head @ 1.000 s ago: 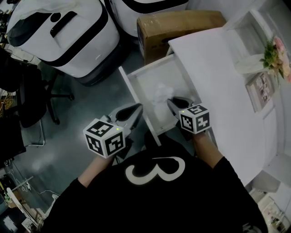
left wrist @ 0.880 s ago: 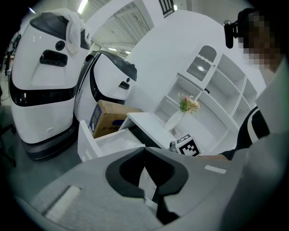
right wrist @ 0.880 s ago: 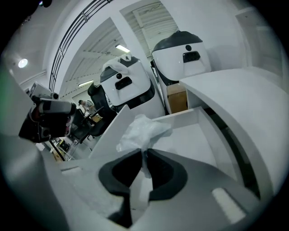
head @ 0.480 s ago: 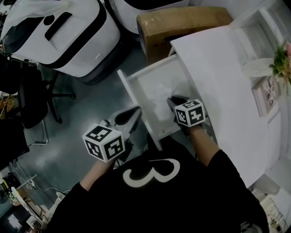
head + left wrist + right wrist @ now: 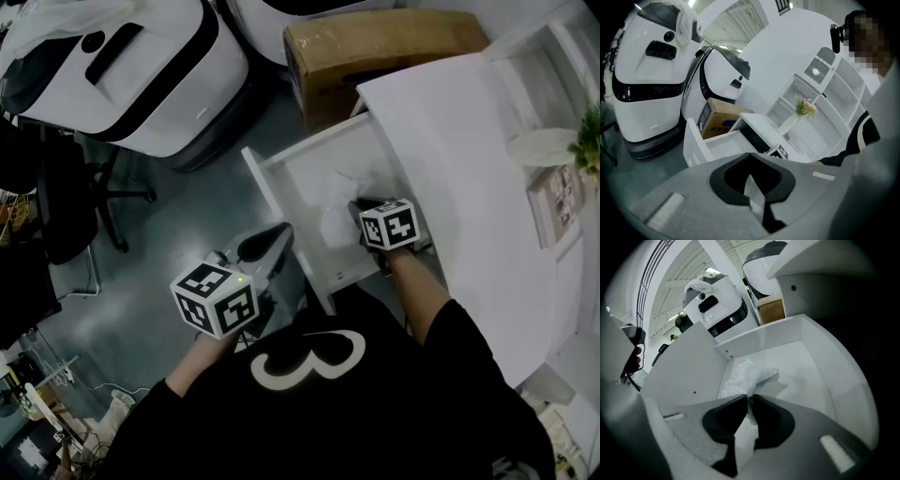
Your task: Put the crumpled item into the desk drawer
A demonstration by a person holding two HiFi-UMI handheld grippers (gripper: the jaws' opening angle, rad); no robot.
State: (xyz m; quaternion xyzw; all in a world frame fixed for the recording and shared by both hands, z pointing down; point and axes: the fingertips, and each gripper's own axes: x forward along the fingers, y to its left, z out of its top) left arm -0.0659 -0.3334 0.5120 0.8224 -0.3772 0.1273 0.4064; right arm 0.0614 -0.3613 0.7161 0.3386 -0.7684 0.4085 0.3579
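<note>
The right claw (image 5: 750, 397) is clamped on the crumpled item (image 5: 750, 376), a white wad pinched between its nearly closed tips. The wad sits inside the open drawer (image 5: 281, 187), close to its left wall; whether it touches the drawer floor cannot be told. The rest of the drawer floor lies bare, bounded by upright walls, and the white table (image 5: 450, 141) edge runs along its right side. The left claw (image 5: 750, 154) is closed and empty, outside the left wall over the grey floor (image 5: 178, 225). Beyond the drawer stands a cardboard box (image 5: 717, 117), its blue label too small to read. The person's black shirt (image 5: 300, 361) bears a large white "3".
</note>
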